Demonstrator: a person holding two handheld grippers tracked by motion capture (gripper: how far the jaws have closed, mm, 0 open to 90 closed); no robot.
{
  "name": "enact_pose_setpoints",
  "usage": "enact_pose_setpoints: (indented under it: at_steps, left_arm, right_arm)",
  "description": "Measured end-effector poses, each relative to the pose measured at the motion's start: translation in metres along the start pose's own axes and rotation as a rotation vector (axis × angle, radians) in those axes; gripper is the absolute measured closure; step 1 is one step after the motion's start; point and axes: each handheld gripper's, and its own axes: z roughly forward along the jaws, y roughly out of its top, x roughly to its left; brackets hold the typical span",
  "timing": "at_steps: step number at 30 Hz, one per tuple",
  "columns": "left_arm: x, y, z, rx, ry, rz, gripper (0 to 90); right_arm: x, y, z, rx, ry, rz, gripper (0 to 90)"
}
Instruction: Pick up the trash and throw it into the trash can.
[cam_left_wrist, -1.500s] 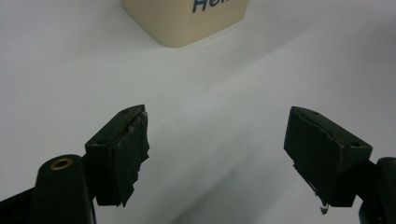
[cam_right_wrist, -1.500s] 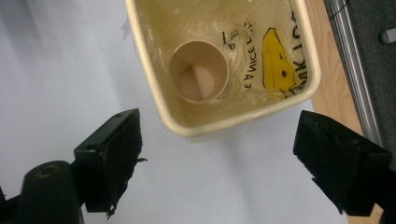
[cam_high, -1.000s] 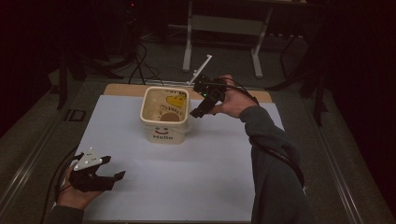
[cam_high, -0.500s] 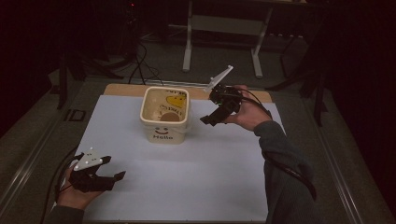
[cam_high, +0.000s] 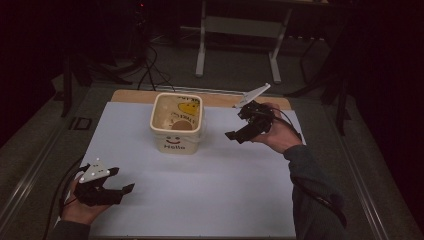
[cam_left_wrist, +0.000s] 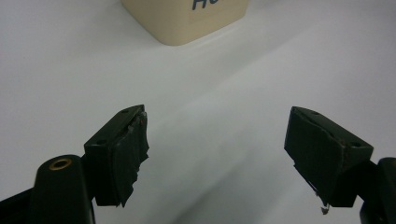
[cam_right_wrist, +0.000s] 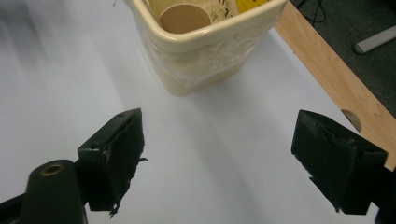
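Note:
A cream square tub (cam_high: 177, 126) with a smiley and "Hello" on its front stands at the back middle of the white sheet. A round tan object (cam_right_wrist: 185, 17) lies inside it. My right gripper (cam_high: 241, 126) hovers open to the tub's right, jaws wide apart with nothing between them; its own view looks at the tub (cam_right_wrist: 205, 42) from close by. Near the sheet's front left corner my left gripper (cam_high: 119, 181) rests open and holds nothing, and the tub's base (cam_left_wrist: 187, 18) stands well ahead of it.
The white sheet (cam_high: 200, 190) covers a wooden board (cam_high: 220, 98) whose far edge shows behind the tub. Cables and a table frame (cam_high: 240, 30) lie on the dark floor beyond. Grey floor borders the sheet on both sides.
My right gripper has drawn back from the tub's rim to the right and a little toward the front. The left gripper has stayed put.

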Motion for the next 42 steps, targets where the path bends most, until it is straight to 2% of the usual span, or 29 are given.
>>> enact_pose_setpoints:
  at_steps: [9,17,20,30,31,42]
  left_arm:
    - [0.0,-0.001,-0.001,-0.004,0.001,-0.005,21.3]
    - [0.0,0.0,0.0,0.001,-0.002,0.001,21.2]
    - [-0.001,0.0,0.001,0.002,-0.004,0.001,21.2]
    - [-0.001,-0.001,0.0,0.0,-0.001,0.001,21.2]
    - [0.0,-0.001,0.0,0.001,-0.001,0.001,21.1]
    - [-0.001,0.0,0.0,-0.007,-0.002,-0.004,21.2]
  right_arm:
    - [0.004,-0.024,-0.007,-0.079,-0.037,0.031,16.6]
    - [0.009,-0.047,-0.009,-0.097,-0.068,0.059,16.6]
    - [0.011,-0.063,-0.009,-0.104,-0.079,0.076,16.6]
    - [0.015,-0.092,-0.011,-0.134,-0.104,0.11,16.6]
    - [0.017,-0.099,-0.011,-0.14,-0.109,0.121,16.6]
    - [0.024,-0.126,-0.01,-0.196,-0.145,0.17,16.1]
